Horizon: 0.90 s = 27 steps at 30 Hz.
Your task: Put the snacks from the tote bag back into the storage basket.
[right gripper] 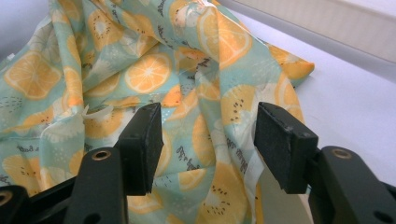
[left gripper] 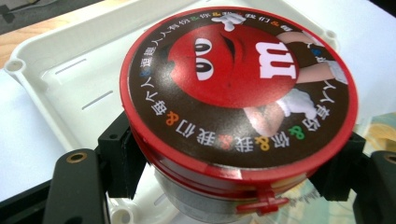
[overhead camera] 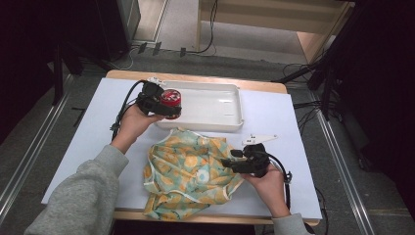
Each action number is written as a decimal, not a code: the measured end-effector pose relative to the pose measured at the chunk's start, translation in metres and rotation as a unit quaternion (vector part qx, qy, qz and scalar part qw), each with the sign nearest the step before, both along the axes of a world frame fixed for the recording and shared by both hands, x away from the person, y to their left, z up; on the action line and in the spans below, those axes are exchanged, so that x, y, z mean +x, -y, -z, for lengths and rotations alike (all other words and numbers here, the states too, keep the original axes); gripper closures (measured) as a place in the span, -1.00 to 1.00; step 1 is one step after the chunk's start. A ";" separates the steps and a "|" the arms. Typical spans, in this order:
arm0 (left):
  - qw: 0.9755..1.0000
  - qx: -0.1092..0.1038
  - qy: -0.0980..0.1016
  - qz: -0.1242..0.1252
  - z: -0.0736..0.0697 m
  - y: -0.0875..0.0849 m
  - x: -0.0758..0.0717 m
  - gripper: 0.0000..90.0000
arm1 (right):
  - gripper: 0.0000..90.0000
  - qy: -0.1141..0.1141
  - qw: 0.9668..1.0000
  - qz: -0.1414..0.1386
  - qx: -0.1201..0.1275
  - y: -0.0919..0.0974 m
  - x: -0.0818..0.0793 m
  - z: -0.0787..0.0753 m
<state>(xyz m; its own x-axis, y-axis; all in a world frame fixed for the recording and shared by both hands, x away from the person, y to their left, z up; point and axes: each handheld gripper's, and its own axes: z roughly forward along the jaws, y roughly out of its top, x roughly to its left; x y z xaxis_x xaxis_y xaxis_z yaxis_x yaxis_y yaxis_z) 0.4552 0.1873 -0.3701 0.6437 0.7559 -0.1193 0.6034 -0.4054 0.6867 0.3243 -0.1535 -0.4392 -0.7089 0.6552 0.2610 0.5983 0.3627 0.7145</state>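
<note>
Left gripper view: red-lidded candy tub (left gripper: 238,93), cartoon face.

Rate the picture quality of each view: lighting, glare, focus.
High view: table evenly lit, surroundings dark, faint glare on the white tray. Left gripper view: can lid sharp, its lower body blurred. Right gripper view: jaws sharp, the fruit-print cloth softening farther off.

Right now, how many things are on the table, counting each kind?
Red-lidded candy tub: 1, held in the left gripper
White tray: 1
Orange-slice print cloth: 1, by the open right gripper
Total: 3
</note>
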 end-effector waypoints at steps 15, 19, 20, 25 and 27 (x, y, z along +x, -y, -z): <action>1.000 0.007 0.002 -0.028 0.018 0.006 0.020 -0.43 | -0.03 0.000 1.000 0.000 0.002 0.000 0.000 0.000; 0.999 0.007 0.003 -0.042 0.026 0.007 0.027 -0.43 | -0.03 0.000 1.000 0.000 0.002 -0.001 0.000 0.000; 0.999 0.010 0.002 -0.044 0.028 0.007 0.028 -0.43 | -0.03 0.000 1.000 -0.001 0.002 -0.001 0.000 0.000; 0.999 0.016 0.002 -0.048 0.036 0.011 0.032 -0.43 | -0.03 -0.001 1.000 -0.002 0.002 -0.001 0.000 0.000; 0.998 0.021 0.003 -0.052 0.039 0.014 0.033 -0.43 | -0.03 -0.002 1.000 -0.002 0.002 -0.002 0.000 0.001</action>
<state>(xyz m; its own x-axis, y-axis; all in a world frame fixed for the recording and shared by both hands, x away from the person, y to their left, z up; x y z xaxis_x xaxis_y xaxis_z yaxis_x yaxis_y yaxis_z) 0.4880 0.1737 -0.4094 0.5616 0.8232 -0.0828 0.6396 -0.3685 0.6746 0.3246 -0.1517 -0.4398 -0.7109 0.6509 0.2663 0.5992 0.3623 0.7139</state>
